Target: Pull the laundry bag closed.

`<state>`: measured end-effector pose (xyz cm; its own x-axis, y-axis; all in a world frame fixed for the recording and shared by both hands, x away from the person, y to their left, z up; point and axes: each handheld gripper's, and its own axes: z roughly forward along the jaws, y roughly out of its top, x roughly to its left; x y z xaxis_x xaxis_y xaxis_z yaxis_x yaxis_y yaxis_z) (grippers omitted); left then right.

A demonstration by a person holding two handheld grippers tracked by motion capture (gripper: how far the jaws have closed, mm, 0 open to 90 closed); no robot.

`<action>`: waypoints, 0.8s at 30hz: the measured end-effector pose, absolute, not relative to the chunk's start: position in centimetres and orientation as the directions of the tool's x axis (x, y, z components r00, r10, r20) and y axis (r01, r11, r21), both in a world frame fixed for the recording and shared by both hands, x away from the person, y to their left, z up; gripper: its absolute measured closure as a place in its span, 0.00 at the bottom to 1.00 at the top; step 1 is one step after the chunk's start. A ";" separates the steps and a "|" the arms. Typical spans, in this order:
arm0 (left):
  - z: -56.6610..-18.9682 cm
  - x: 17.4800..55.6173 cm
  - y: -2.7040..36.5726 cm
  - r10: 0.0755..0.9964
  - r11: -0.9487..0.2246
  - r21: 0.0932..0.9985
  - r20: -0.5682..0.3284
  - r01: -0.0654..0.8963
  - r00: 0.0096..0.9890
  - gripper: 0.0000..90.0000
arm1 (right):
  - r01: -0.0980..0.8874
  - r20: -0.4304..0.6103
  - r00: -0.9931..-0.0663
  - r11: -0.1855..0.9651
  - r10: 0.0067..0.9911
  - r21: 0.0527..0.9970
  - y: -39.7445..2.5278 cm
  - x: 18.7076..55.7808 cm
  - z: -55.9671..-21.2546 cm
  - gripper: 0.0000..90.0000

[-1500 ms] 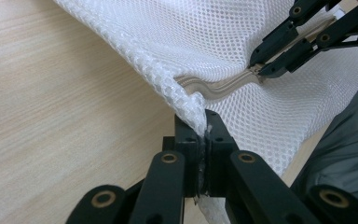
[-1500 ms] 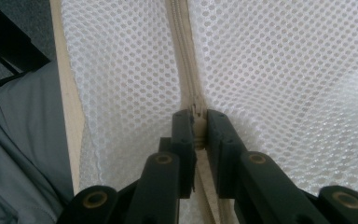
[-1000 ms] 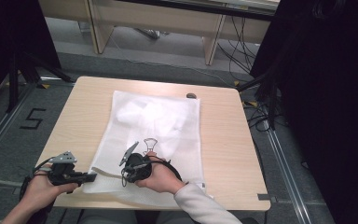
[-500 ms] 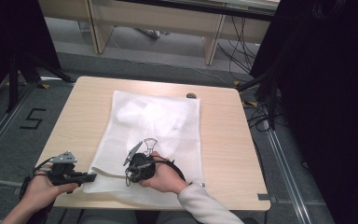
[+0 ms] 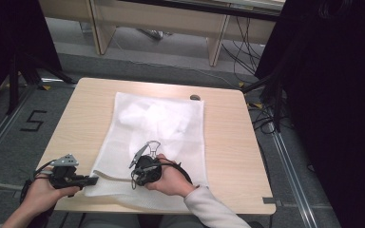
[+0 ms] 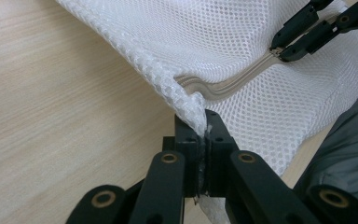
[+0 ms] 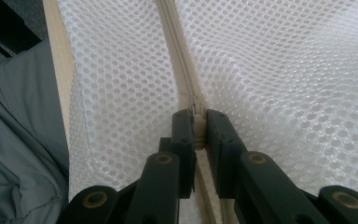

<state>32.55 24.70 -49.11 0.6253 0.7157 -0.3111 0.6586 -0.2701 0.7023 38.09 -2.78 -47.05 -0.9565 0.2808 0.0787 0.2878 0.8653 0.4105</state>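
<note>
— Two grippers, one bag: where is everything?

— White mesh laundry bag lies flat across the middle of the table in the high view, its near edge at the bottom of the frame by the person. The left gripper, lower left of that frame, is clamped narrow on the bag's near corner; its own view shows mesh squeezed between the closed jaws. The right gripper, low centre, is pinched tight on the zipper, apparently at the slider.

— What has changed over the last second?

— The right gripper has slid a little toward the bottom of the frame and slightly left, along the zipper line. The left one has stayed put on the corner, and the bag's outline hasn't shifted.

— Meaning?

— I'd judge the zipper is being drawn while the left hand anchors the fabric. In the left gripper view the zipper tape curves in waves rather than lying taut, so more tension may be needed. Whether it is opening or closing, I cannot tell.
</note>
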 end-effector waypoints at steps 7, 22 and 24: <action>-49.0 32.6 24.8 0.714 -0.289 0.689 -0.308 0.665 0.629 0.95 | 0.297 0.083 -0.954 0.863 0.289 0.409 -3.5 38.2 -46.9 0.92; -49.1 32.6 24.7 0.717 -0.272 0.701 -0.310 0.659 0.625 0.95 | 0.298 0.089 -0.953 0.860 0.288 0.414 -4.0 38.2 -46.6 0.92; -49.1 32.6 24.7 0.715 -0.272 0.702 -0.310 0.658 0.626 0.95 | 0.297 0.087 -0.954 0.859 0.288 0.418 -4.1 38.3 -46.5 0.92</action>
